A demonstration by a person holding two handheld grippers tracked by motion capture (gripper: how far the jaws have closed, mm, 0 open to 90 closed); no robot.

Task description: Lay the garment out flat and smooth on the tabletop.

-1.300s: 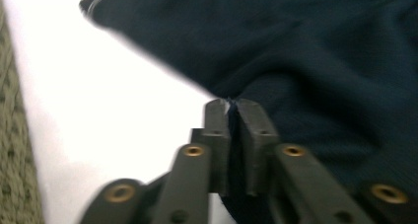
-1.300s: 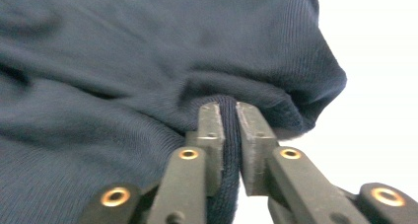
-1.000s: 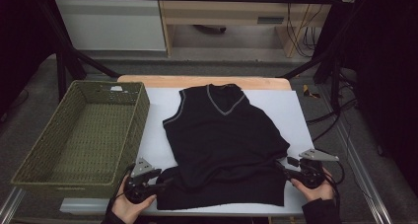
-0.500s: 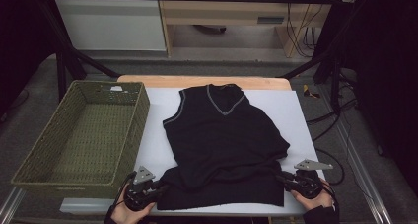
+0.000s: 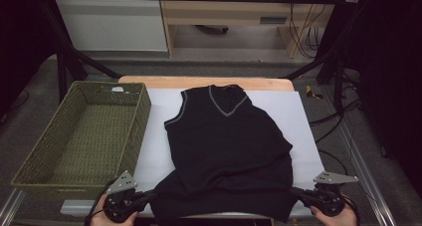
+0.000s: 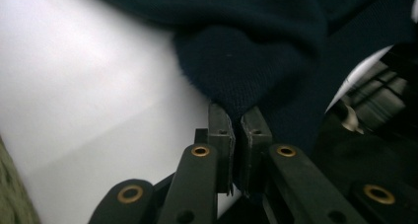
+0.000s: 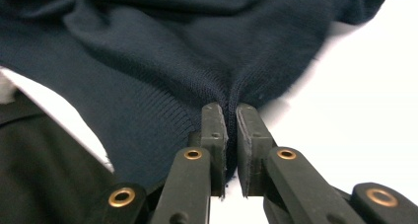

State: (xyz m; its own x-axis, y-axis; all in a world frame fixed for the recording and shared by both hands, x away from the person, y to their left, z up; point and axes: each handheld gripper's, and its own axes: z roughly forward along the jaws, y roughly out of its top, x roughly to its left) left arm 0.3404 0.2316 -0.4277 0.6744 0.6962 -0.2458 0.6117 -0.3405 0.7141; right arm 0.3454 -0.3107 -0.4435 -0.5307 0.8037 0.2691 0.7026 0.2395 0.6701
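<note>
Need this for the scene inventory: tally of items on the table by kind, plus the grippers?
Knit vest, dark with grey neck trim: 1
Woven basket, olive green: 1
White sheet covering the table: 1
Hand-held grippers, left gripper and right gripper, each shut on a bottom corner of the vest: 2
Total: 5

- My table is a light wood top, mostly covered by a white sheet.
- Dark sleeveless V-neck sweater lies flat on the sheet, neck at the far end, hem bunched at my edge.
- Green woven basket sits at the left side, its right wall resting over the sheet's left edge, just beside the sweater.
</note>
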